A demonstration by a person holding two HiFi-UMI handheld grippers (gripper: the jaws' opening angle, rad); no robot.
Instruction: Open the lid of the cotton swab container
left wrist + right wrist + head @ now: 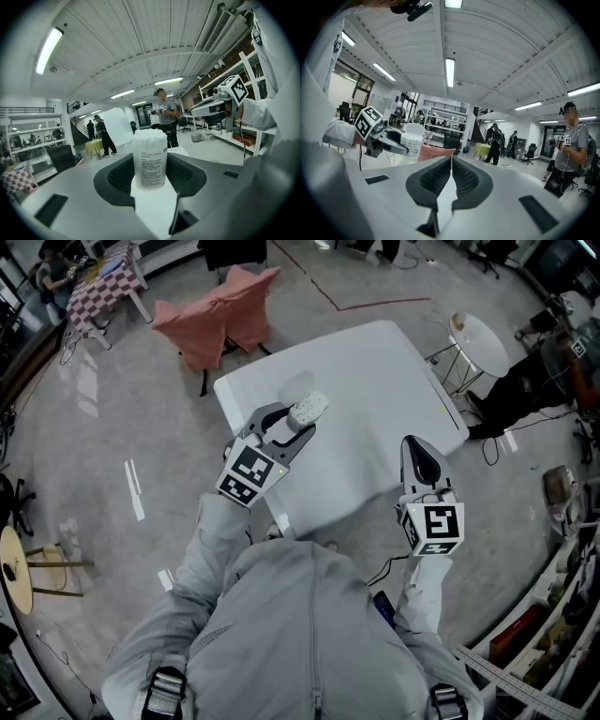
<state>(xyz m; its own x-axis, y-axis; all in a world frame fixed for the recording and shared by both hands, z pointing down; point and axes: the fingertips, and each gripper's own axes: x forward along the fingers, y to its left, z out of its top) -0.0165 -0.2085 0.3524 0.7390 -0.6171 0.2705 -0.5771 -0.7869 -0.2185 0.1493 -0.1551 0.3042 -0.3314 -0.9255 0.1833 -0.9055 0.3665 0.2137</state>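
Cotton swab container [307,410] hangs pinched in the left claw [298,421]. Right claw [451,159], pressed together empty at four o'clock, must spread to take the lid [150,135].

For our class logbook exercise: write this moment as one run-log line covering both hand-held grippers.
left hand-held gripper: shut on cotton swab container, over white table | right hand-held gripper: shut, empty
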